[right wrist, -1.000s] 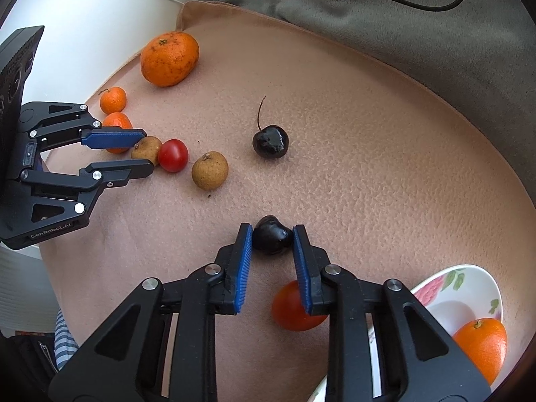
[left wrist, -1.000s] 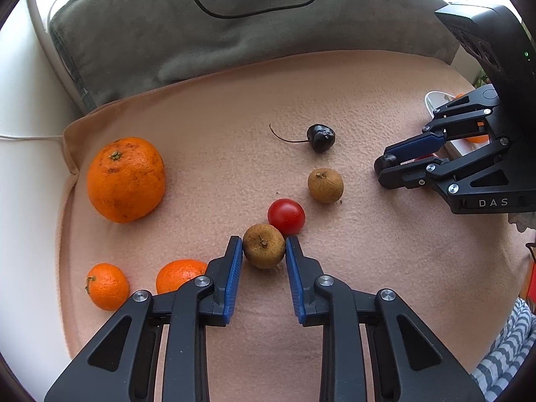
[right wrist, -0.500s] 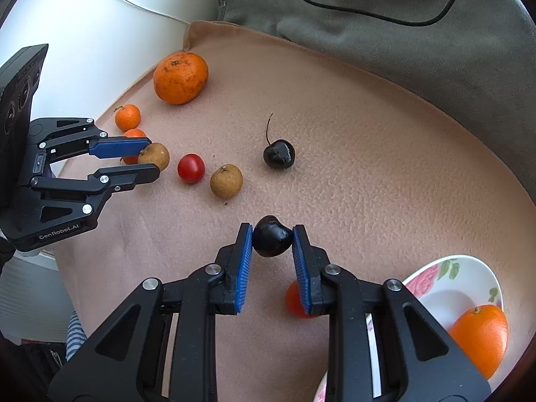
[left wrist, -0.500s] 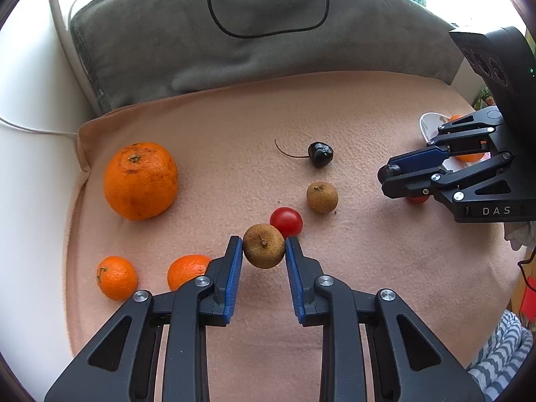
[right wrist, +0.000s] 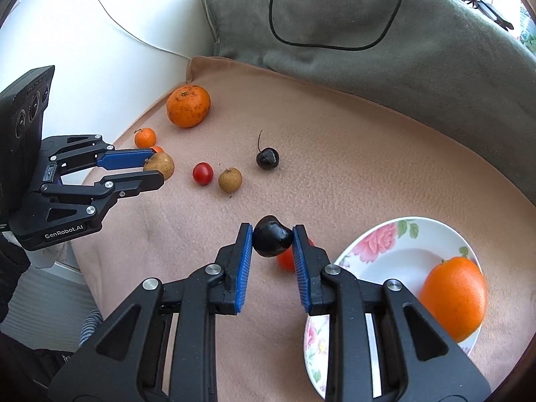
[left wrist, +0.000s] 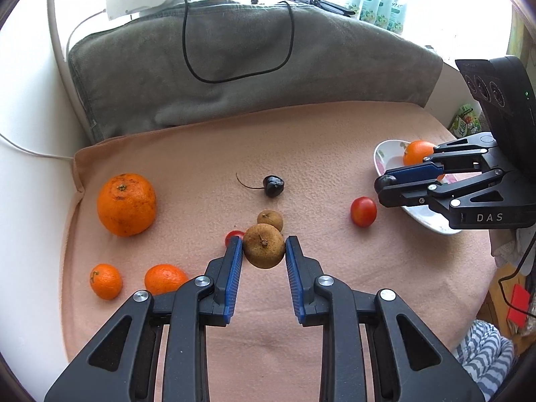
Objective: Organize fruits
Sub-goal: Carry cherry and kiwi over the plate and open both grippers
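My left gripper (left wrist: 263,251) is shut on a brown longan (left wrist: 263,245) and holds it above the pink cloth (left wrist: 201,154); it also shows in the right wrist view (right wrist: 152,171). My right gripper (right wrist: 272,239) is shut on a dark cherry (right wrist: 271,240), lifted beside the flowered plate (right wrist: 385,251), which holds an orange (right wrist: 452,296). On the cloth lie a second longan (left wrist: 270,220), a stemmed cherry (left wrist: 273,185), a red tomato (left wrist: 363,211), another tomato (right wrist: 202,173), a big orange (left wrist: 126,204) and two small mandarins (left wrist: 105,281) (left wrist: 164,278).
A grey towel (left wrist: 234,67) with a black cable (left wrist: 197,73) lies along the back. White wall and a thin cord (left wrist: 26,152) bound the left side. The plate's rim (left wrist: 380,154) is at the cloth's right. A striped sleeve (left wrist: 482,351) shows at lower right.
Both grippers have risen with their fruit: the left with the longan, the right with the cherry. The views widened, and the right gripper moved nearer the plate.
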{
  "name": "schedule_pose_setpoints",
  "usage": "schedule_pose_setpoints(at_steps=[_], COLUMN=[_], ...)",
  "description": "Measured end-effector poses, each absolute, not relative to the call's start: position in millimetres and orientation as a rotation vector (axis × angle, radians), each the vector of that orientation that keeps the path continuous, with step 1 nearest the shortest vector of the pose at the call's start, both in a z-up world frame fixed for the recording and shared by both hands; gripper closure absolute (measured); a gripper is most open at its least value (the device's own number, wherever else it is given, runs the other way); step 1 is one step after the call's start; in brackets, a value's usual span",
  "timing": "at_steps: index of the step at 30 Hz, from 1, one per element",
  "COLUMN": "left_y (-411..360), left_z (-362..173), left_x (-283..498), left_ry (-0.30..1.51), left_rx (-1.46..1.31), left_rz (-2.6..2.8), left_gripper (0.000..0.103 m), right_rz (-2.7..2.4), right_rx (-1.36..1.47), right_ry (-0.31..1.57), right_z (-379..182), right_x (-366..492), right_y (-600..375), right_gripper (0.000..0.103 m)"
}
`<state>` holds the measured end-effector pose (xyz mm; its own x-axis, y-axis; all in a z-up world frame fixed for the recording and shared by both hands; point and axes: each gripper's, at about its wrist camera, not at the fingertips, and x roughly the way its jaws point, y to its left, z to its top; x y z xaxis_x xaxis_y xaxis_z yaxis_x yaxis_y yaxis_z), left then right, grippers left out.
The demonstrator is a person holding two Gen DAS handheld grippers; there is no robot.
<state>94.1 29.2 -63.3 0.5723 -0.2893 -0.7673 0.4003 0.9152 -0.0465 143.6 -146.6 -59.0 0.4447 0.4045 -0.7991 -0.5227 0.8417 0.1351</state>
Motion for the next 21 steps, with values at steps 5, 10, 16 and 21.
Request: schedule_pose_setpoints(at_steps=[5, 10, 16, 21], left_y=[11, -12, -42, -65], left_z=[-60, -59, -61, -64], left_x=[85, 76, 63, 57], left_ry=[0.848, 0.832, 0.812, 0.793], left_rx=[0.126, 0.104, 0.059, -0.002], left_rz=[-0.445, -0.489, -0.543, -0.576], left_gripper=[0.078, 0.078, 0.078, 0.078], right_rz=[0.546, 0.511, 0.458, 0.414], right_rx=[-0.104, -0.068, -0.025, 0.045], right_ry=[0.932, 0.908, 0.883, 0.873], right_z=[-55, -51, -47, -50], right_x=[129, 113, 96, 86], right_y=[-172, -198, -231, -261], right_gripper=[0.078, 0.078, 0.078, 0.078])
